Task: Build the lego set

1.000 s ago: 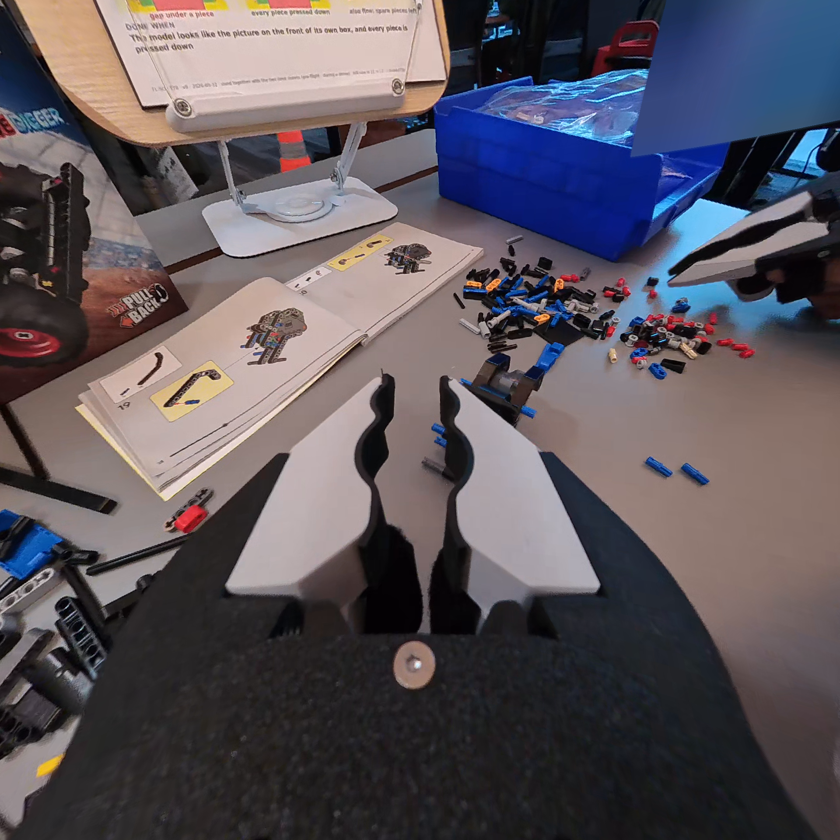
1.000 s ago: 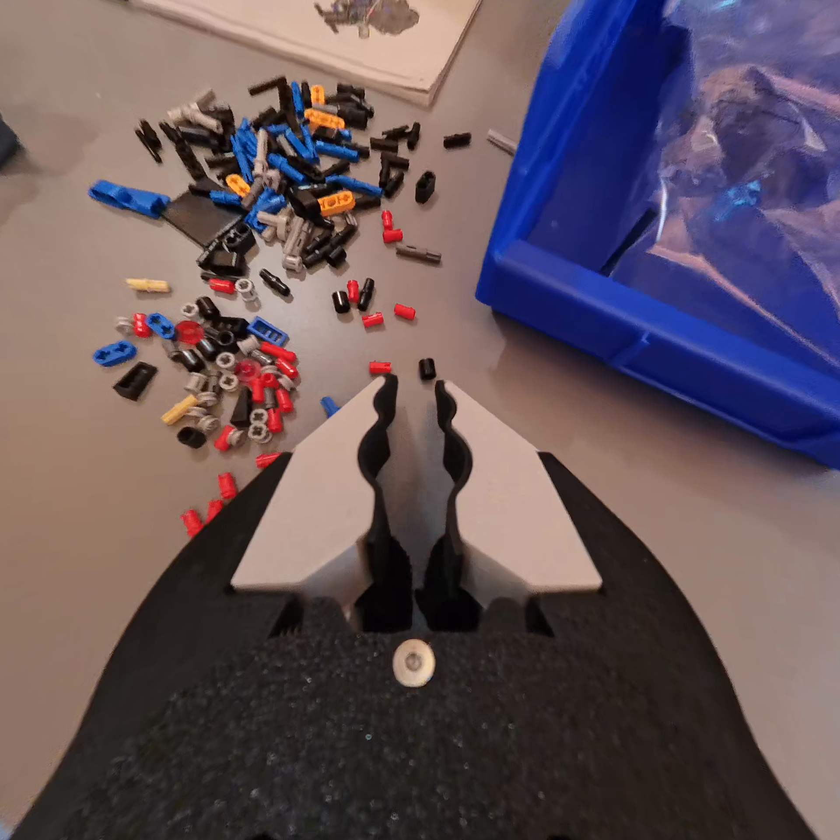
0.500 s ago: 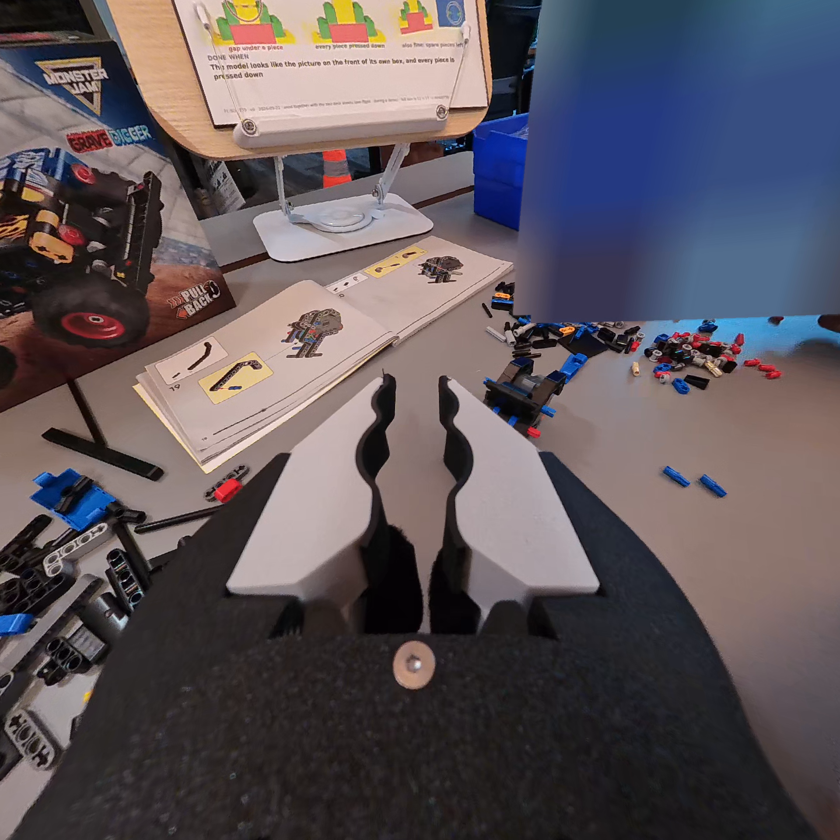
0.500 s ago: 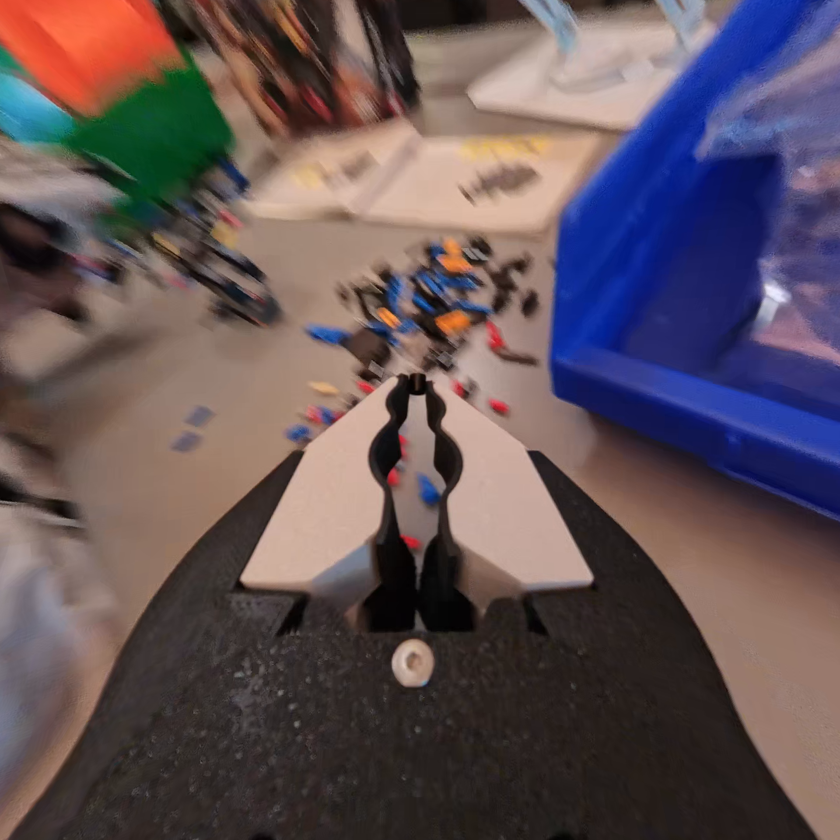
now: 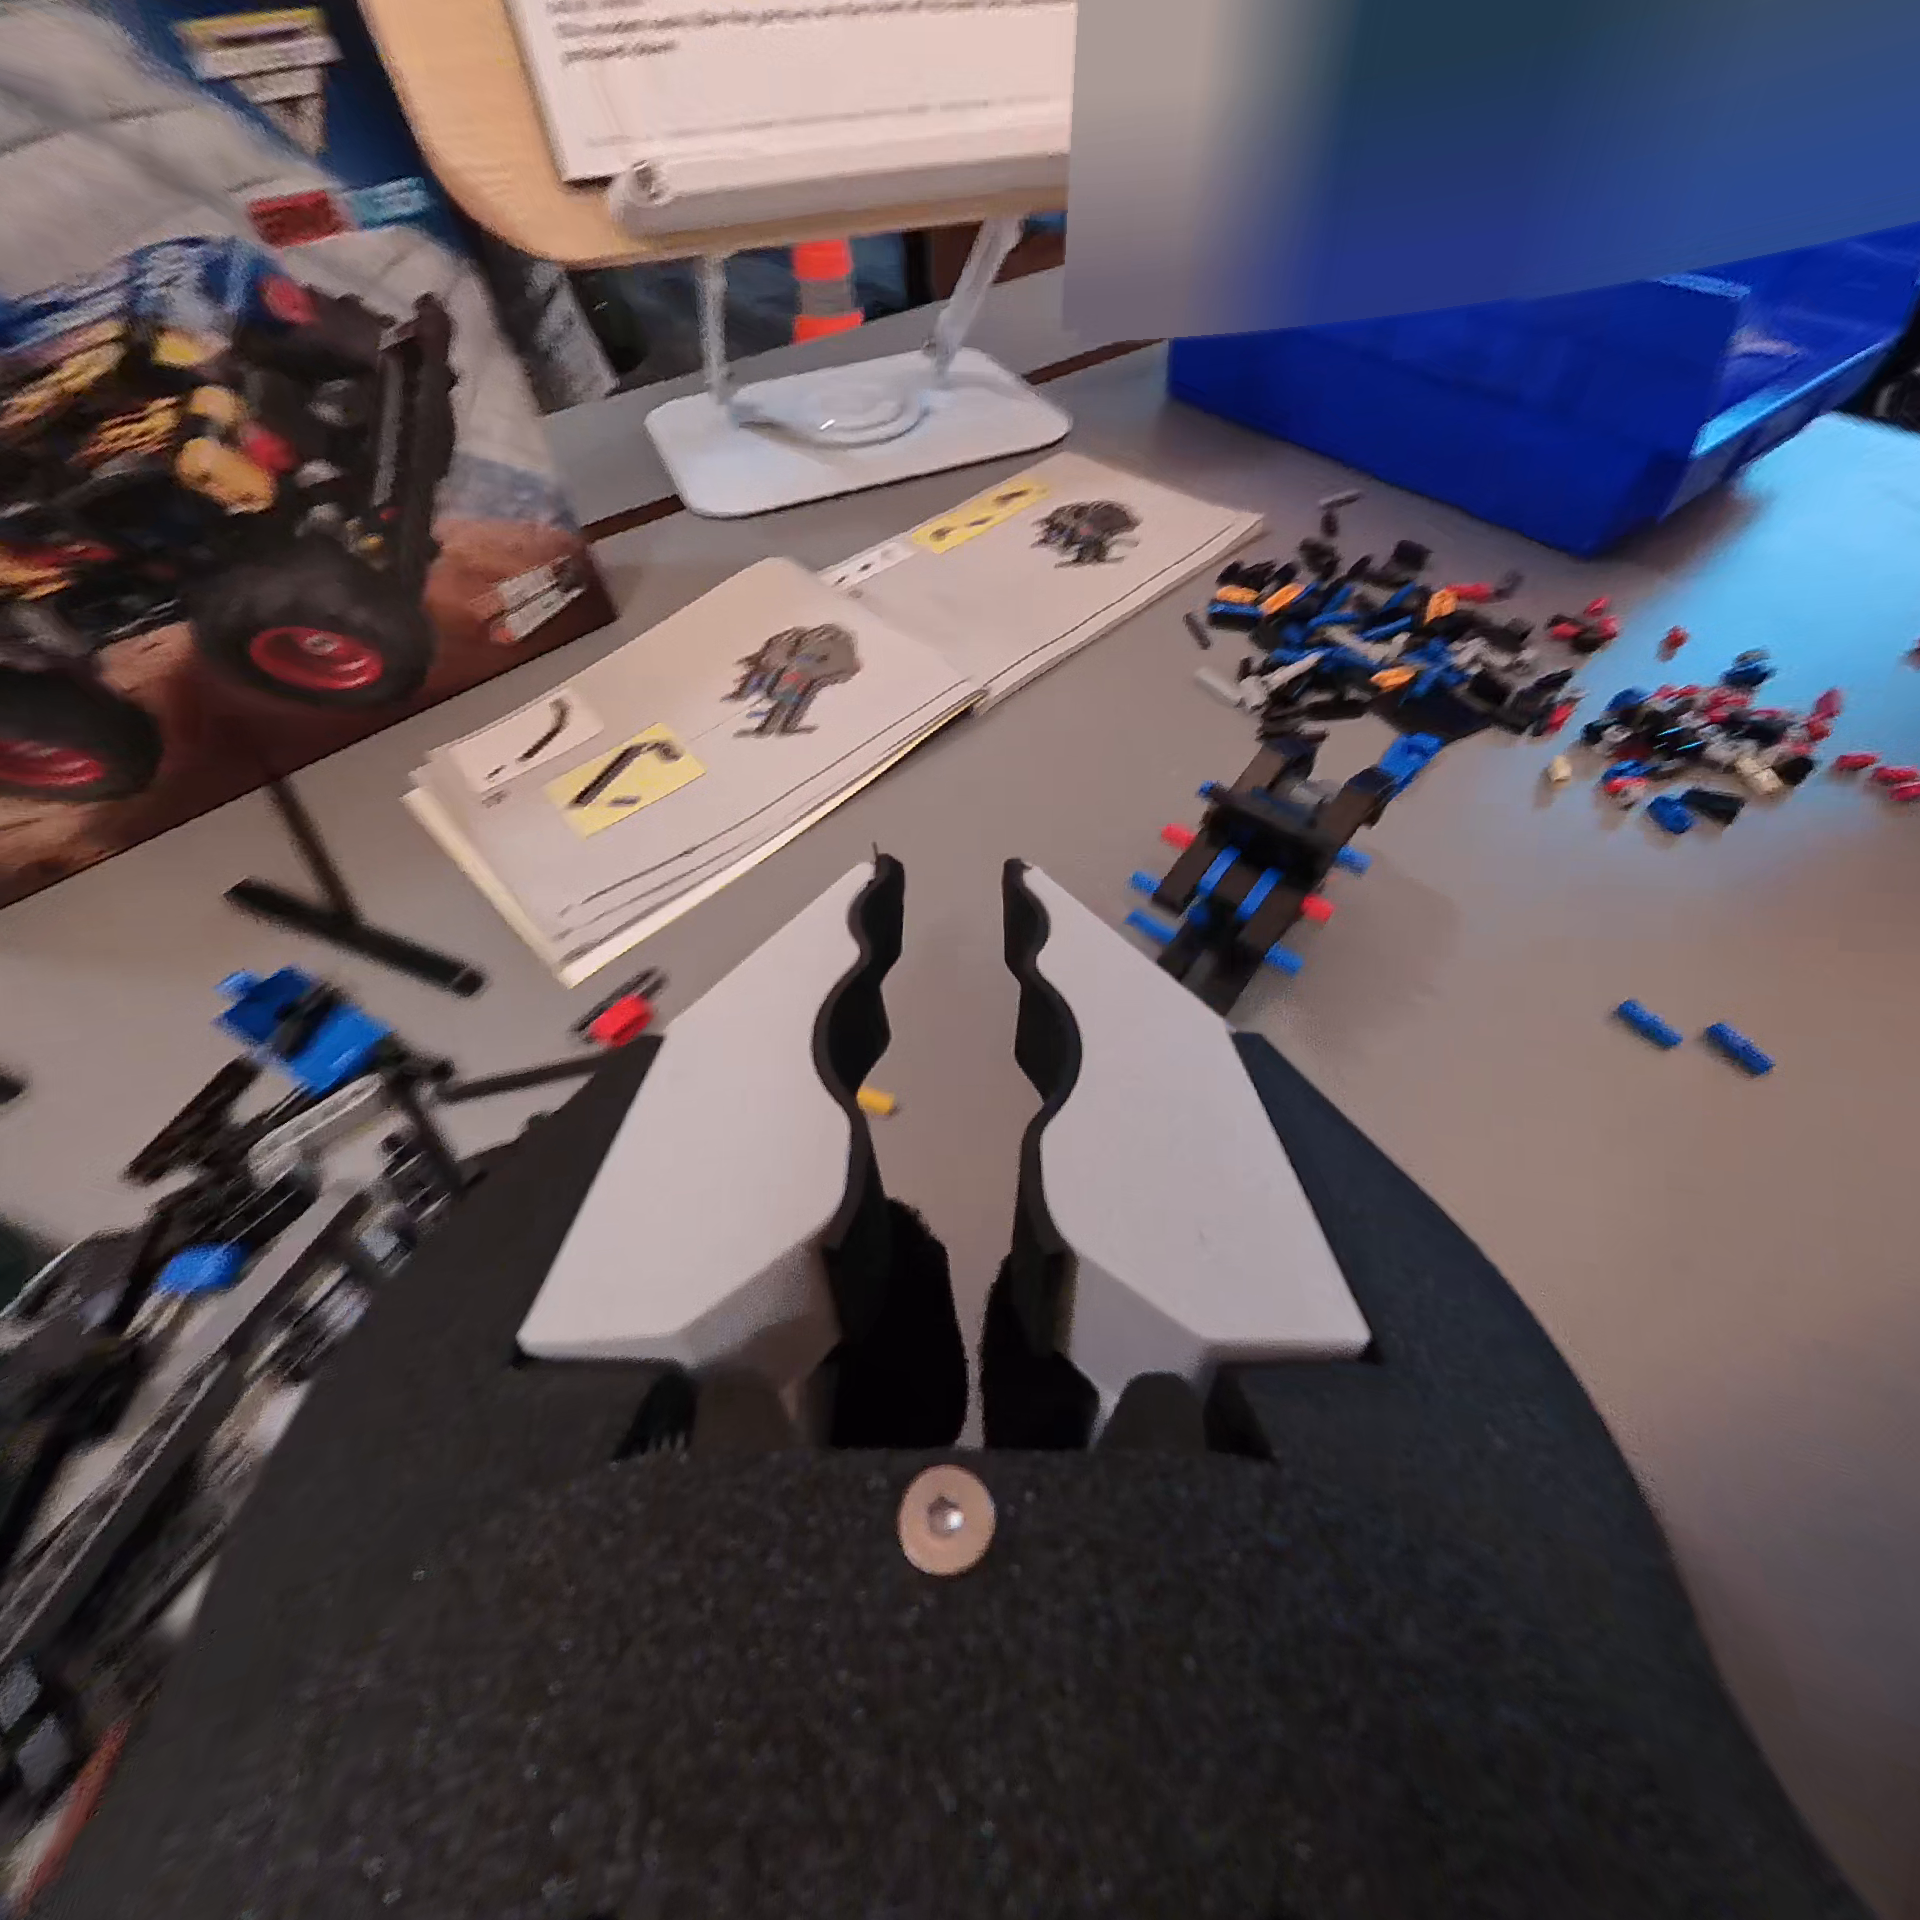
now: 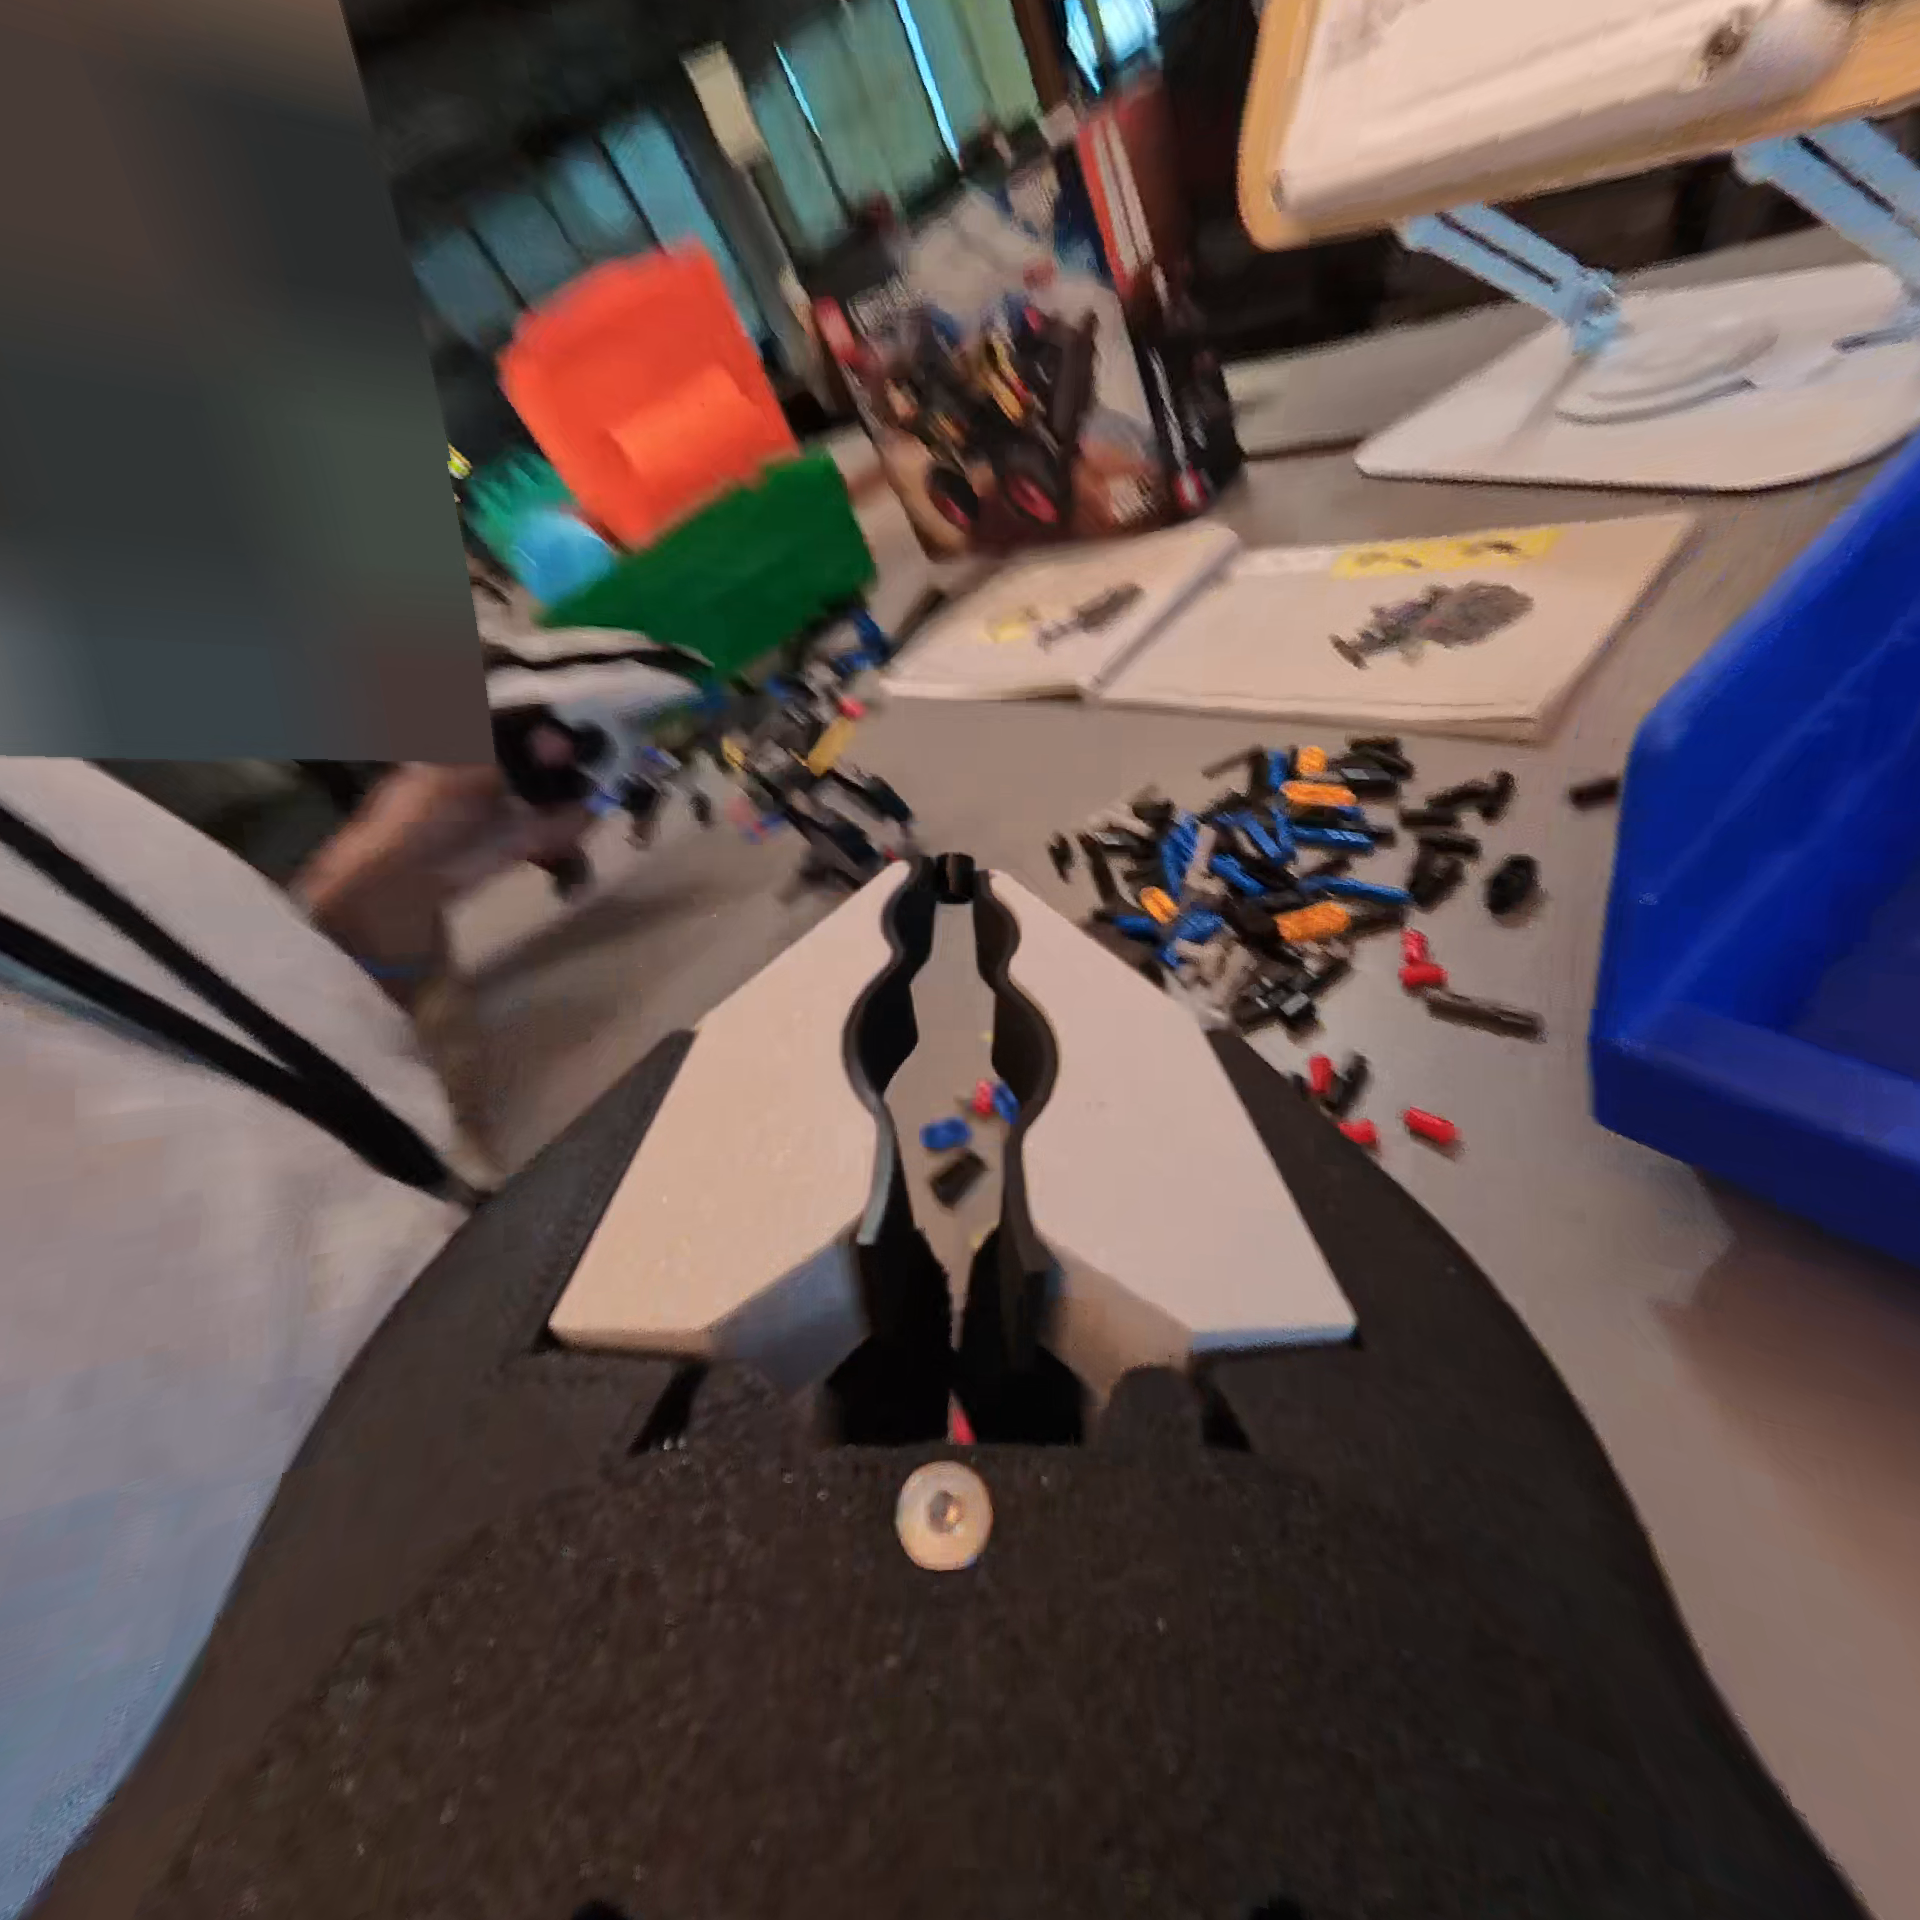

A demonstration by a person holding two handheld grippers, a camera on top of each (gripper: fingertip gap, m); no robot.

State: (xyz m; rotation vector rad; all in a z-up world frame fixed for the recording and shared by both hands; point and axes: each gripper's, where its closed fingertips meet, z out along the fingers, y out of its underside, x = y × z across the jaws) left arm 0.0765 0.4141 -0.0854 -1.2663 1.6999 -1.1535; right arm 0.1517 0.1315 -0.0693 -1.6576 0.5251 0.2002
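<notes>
— 2 claws are ours, but start with the biggest thing: what do we see on the grey surface (image 5: 1558, 1299)?

— We see the blue bin (image 6: 1766, 935) at the right edge, then the set's box (image 5: 208, 520) standing at the left behind the open instruction booklet (image 5: 831, 675), with a white stand (image 5: 862, 426) beyond it.

— And the build itself?

— We find the black-and-blue partial assembly (image 5: 1252, 873) lying on the surface just right of our left claw (image 5: 951, 878), between the booklet and the main pile of loose pieces (image 5: 1382, 655). A smaller scatter of red, black and blue bits (image 5: 1714, 738) sits farther right, and 2 blue pins (image 5: 1694, 1039) lie apart, nearer us. More dark parts (image 5: 260, 1143) are heaped at the left, blurred.

— How do our claws stand?

— Our left claw is parted by a narrow gap and holds nothing, above bare surface. Our right claw (image 6: 951, 878) is pinched at the tips on 1 small black piece (image 6: 951, 871), lifted above the surface with the pile to its right.
</notes>
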